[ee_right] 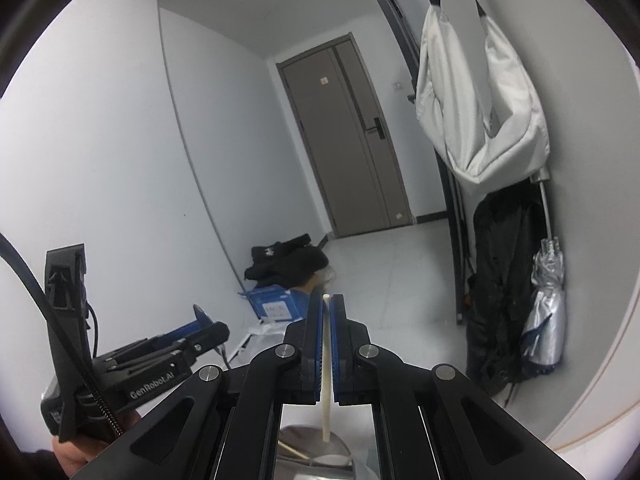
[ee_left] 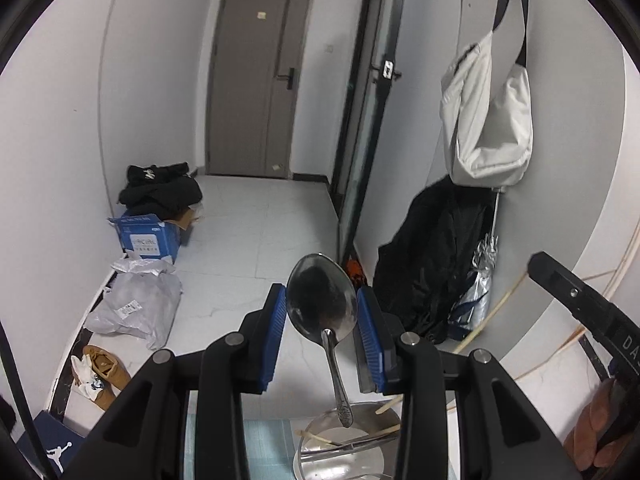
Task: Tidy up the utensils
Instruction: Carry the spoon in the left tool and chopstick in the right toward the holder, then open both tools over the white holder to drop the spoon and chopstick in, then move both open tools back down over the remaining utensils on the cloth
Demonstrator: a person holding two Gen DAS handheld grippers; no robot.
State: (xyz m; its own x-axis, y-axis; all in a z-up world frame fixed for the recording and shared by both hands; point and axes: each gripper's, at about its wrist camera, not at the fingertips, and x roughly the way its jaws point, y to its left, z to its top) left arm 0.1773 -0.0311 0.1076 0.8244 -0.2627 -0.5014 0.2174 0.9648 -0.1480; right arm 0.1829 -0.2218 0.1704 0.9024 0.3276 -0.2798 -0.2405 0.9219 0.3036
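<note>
Both jaws grip: our left gripper lifts a spoon, our right gripper a chopstick, while more chopsticks wait in the bowl below.

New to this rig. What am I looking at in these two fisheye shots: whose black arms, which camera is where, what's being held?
No robot here: a person holds one handheld two-finger gripper in each hand, each with a fisheye camera looking forward along its blue-padded fingers.

The left wrist view shows the left gripper with a metal spoon between its pads, bowl up. The pads flank the bowl; whether they actually clamp it is unclear. Below is a metal bowl holding chopsticks.

The right wrist view shows the right gripper shut on a single pale chopstick, standing upright.

Background: a hallway with a grey door, a white bag hanging on the wall, and a blue box on the floor.
</note>
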